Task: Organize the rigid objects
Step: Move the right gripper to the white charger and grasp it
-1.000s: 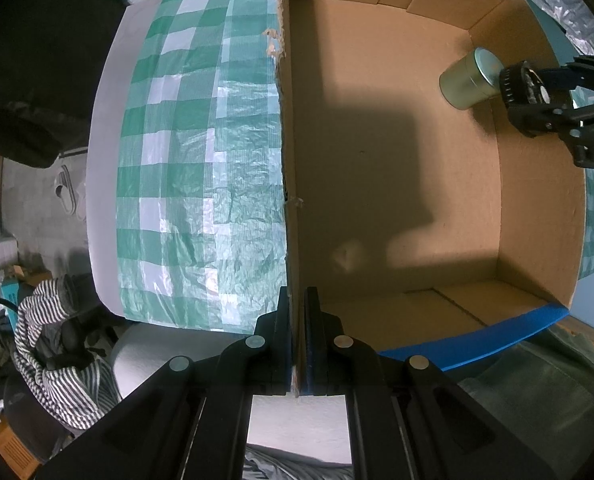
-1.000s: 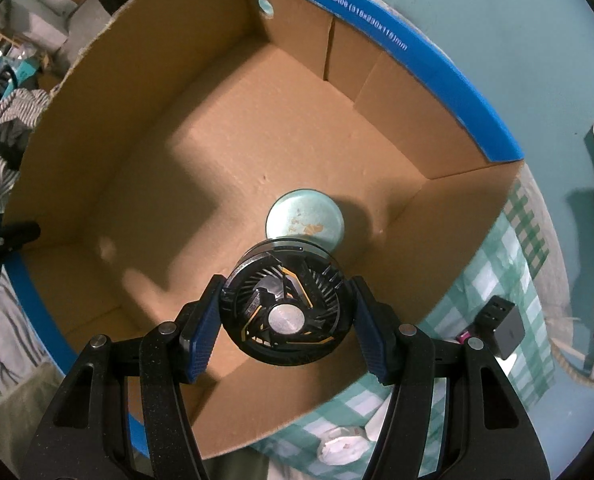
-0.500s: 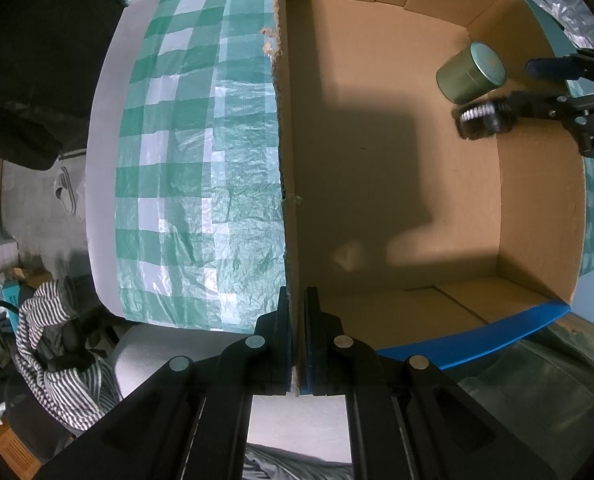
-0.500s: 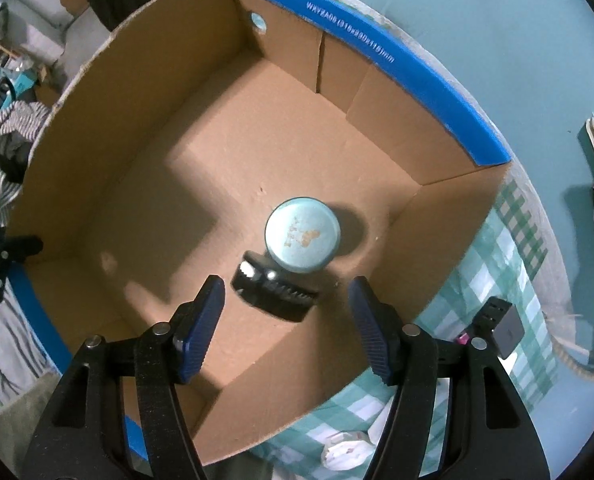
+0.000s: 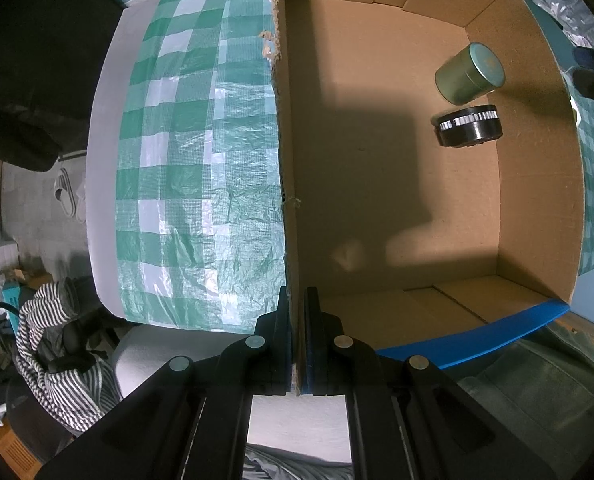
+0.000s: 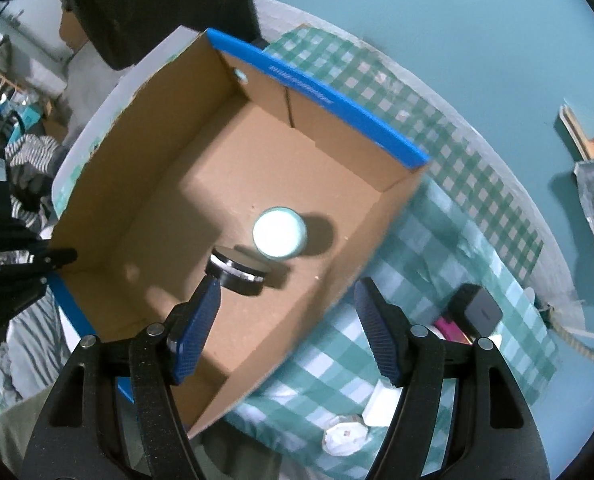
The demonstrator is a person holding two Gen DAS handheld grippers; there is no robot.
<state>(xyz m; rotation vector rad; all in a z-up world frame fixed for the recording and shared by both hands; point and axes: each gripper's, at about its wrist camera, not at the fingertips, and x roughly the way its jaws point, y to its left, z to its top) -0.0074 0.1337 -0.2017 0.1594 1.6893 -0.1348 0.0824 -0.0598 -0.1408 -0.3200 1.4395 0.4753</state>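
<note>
Released, the fan [image 6: 237, 270] lies boxed beneath the empty, opening right claw [image 6: 287, 336].

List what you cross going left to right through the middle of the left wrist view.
Striped cloth → checked tablecloth → cardboard box wall → box floor → black round fan.

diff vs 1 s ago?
The right gripper let go of the black fan, which now lies on the cardboard box floor beside the teal tin; the gripper has lifted, its jaws opening with nothing between them. Unchanged: the left gripper stays clamped on the box wall; tin unmoved.
</note>
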